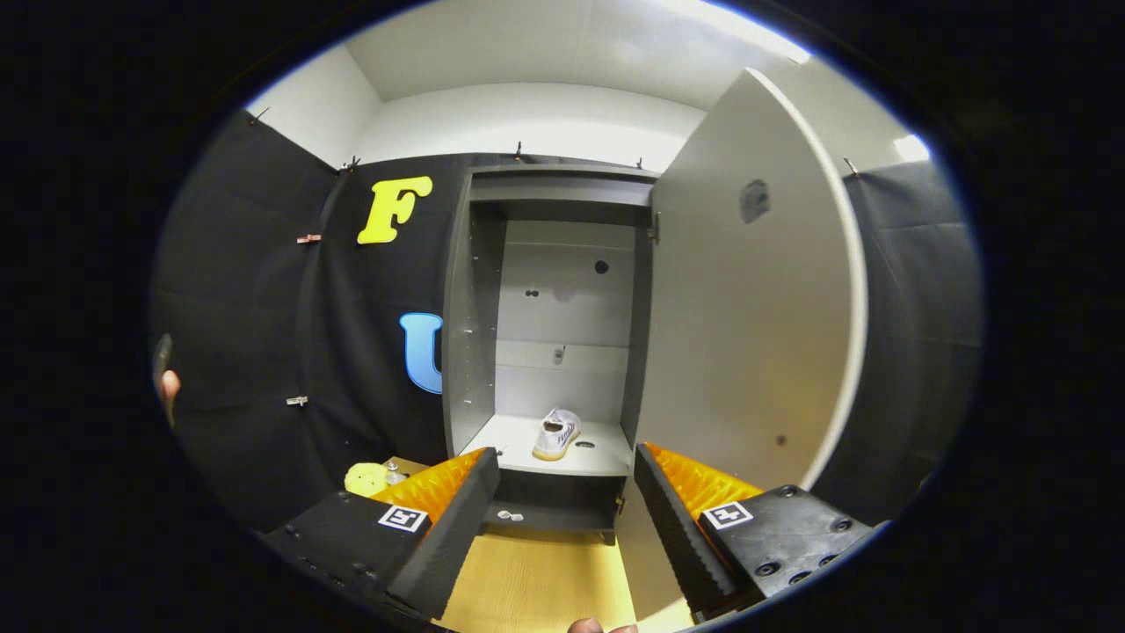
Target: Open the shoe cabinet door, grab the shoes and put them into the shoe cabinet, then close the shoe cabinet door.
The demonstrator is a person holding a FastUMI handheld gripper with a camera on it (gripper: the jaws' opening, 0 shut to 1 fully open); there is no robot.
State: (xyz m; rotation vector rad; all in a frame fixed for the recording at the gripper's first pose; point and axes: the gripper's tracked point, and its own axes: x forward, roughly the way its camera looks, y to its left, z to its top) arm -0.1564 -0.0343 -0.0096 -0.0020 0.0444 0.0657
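White low-top sneaker (556, 434) sits on grey cabinet shelf (606, 457) beyond gripper (567, 519), jaws released and empty; tall white door (747, 352) stands open right, so best push its free edge squarely leftward.

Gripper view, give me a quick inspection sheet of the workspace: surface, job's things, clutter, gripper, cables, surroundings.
Surface: light wooden floor under the gripper, running up to the cabinet.
Job's things: shoe cabinet stands open, its door swung wide to the right; one white shoe sits on the lower shelf, beyond the jaws.
Clutter: a yellow object on the floor left of the cabinet, too small to identify; small items lie in the bottom compartment.
Gripper: gripper has jaws spread apart, nothing between them, aimed at the cabinet.
Cables: nothing seen.
Surroundings: black cloth wall behind and beside the cabinet, white wall above; part of a hand far left.
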